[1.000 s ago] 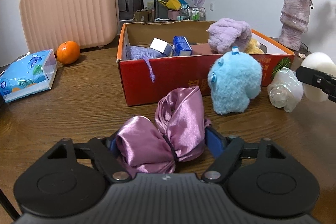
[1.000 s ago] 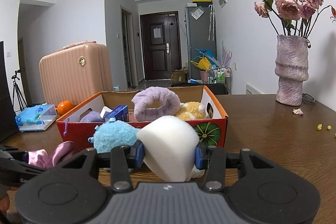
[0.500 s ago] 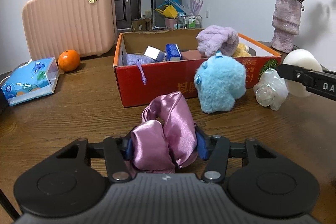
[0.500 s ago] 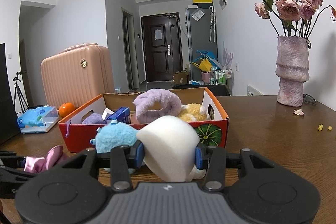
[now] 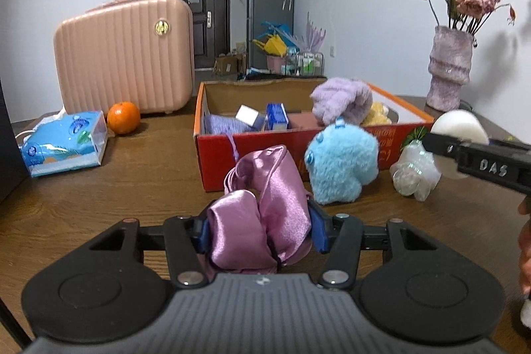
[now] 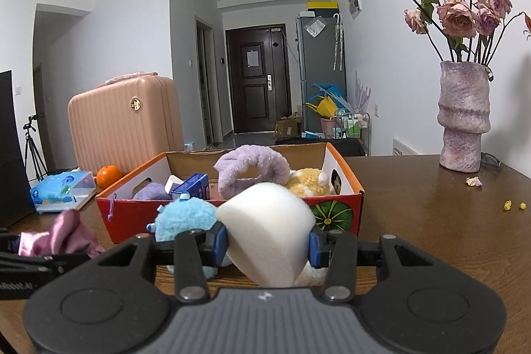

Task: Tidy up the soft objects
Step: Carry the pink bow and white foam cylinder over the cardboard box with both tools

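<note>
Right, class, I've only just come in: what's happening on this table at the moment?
A person is tidying soft things with two hand-held grippers. The left gripper has just closed its jaws on a pink satin bow. The right gripper holds a white sponge. Ahead, a red box already holds a purple headband and a yellow plush. A blue plush sits on the table outside the box.

Wooden table point(image 5: 139, 188) under red box point(image 5: 252, 151), blue plush point(image 5: 341, 165), tissue pack point(image 5: 63, 145), orange point(image 5: 123, 117), vase point(image 6: 463, 118).

Even, bright indoor light, soft shadows, strong fisheye bending with dark corners, slightly soft focus.
</note>
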